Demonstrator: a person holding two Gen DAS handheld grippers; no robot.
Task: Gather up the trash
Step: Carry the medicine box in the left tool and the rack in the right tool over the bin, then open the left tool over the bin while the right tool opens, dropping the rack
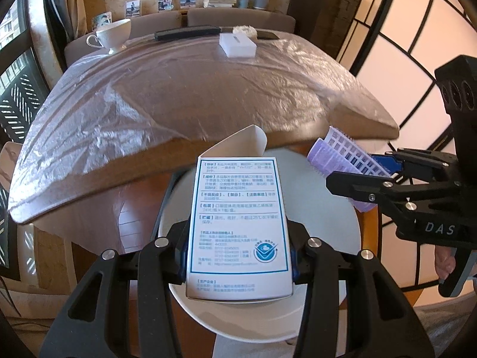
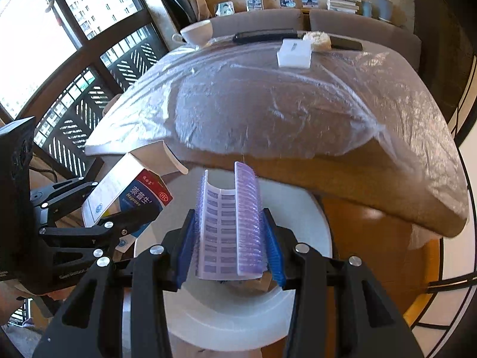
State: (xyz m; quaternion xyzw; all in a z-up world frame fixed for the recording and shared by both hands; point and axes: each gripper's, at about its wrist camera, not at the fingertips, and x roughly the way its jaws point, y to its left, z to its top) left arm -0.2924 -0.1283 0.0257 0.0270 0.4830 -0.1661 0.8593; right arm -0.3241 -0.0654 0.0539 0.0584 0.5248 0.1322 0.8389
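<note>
From the left wrist view, the left gripper (image 1: pixel 238 256) sits at the bottom centre, clamped on a white medicine box (image 1: pixel 238 220) whose printed back faces up and whose end flap stands open toward the top. The box hangs over a round white bin (image 1: pixel 325 256) that fills the lower middle of the frame, just in front of the near edge of the plastic-covered tabletop (image 1: pixel 190 89). At the right edge the right gripper (image 1: pixel 372 173) reaches in, closed on a curled purple blister pack (image 1: pixel 337 155), also above the bin's rim. A white teacup (image 1: pixel 111 34) stands in the upper left and a white tissue box (image 1: pixel 237 44) at top centre. From the right wrist view, the right gripper (image 2: pixel 231 247) at bottom centre pinches the blister pack (image 2: pixel 228 220) between its blue pads (image 2: pixel 183 247), the pack bent into a trough directly over the bin (image 2: pixel 226 322). At lower left the left gripper (image 2: pixel 116 223) holds the medicine box (image 2: pixel 128 200) tilted, its blue and red face showing, beside the bin's left rim.
</note>
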